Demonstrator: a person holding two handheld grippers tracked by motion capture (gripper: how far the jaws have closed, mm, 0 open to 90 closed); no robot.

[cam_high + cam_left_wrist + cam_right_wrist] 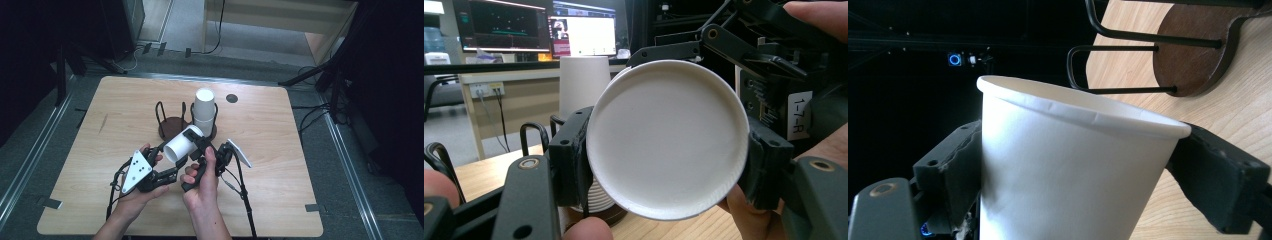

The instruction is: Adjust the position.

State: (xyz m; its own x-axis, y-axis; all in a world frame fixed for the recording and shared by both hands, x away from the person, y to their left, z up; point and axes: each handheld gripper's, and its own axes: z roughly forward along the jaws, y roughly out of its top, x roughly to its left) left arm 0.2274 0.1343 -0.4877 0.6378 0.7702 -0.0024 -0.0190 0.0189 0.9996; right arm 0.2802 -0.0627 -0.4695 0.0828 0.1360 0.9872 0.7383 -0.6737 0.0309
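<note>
A wooden desk (260, 150) carries two dark wire racks (172, 124), one stacked with white cups (204, 112). Above it, both tools clamp one paper cup (181, 145). The left tool (664, 165) faces its flat base; the right tool (1083, 170) pinches its wall below the rim.

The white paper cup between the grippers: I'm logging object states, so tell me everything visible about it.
The paper cup is plain white with a rolled rim and a flat recessed base, seemingly thin paper. It is held above the table, tipped on its side. The left gripper clamps its base end; the right gripper clamps its wall below the rim. It looks undented.
</note>
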